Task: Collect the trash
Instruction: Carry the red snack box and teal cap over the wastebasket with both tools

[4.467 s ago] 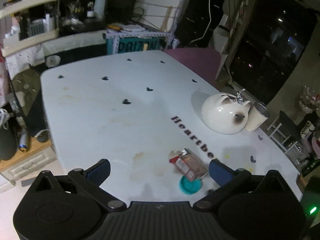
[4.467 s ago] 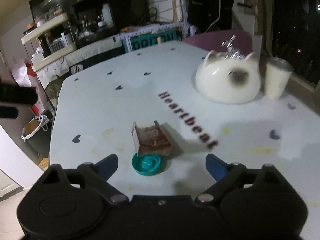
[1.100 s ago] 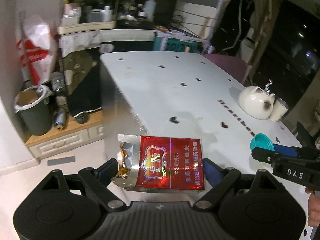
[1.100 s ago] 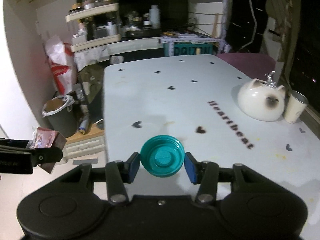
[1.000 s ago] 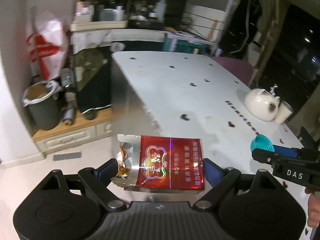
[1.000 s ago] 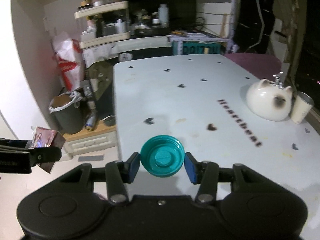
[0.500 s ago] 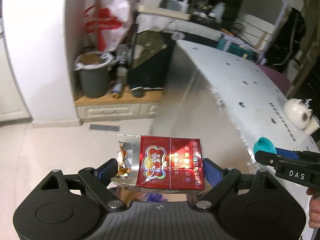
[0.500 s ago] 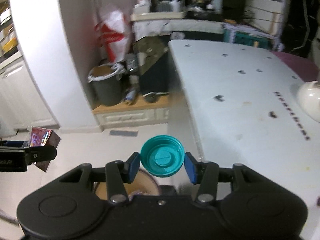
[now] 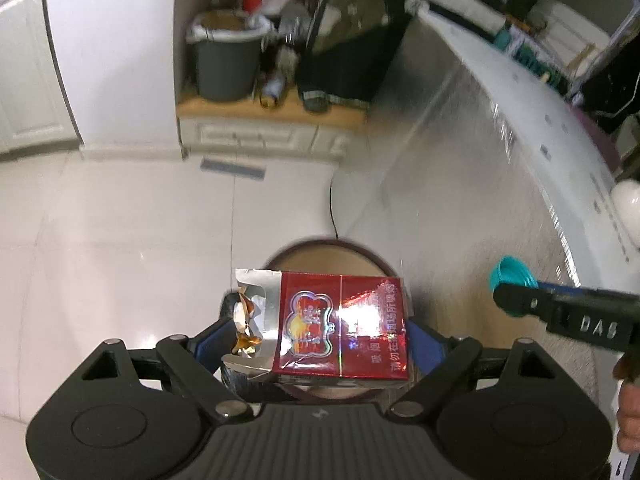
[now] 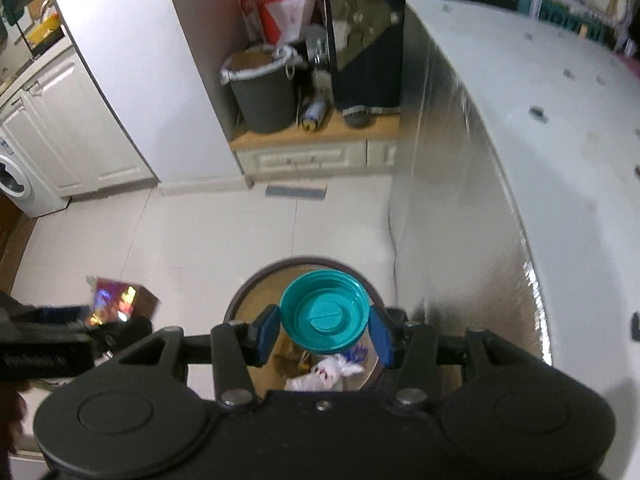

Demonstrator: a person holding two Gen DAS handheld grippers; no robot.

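Hand-held gripper [image 9: 516, 296] marked "DAS" — teal lid [image 9: 511, 276] between fingers

Glossy tiled floor [image 9: 120, 240] (pale) meets white cabinets [image 10: 60, 132] and table [image 10: 560, 120].

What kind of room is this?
Probably a home kitchen or laundry corner: a washing machine beside white cupboards, a lined grey bin by the wall, and a round bin on the tiled floor.

Cigarette pack [image 9: 344, 326]: glossy red with silver foil. Bottle cap [image 10: 324, 316]: teal. Waste bin [image 10: 256, 284], lower centre: brown rim.
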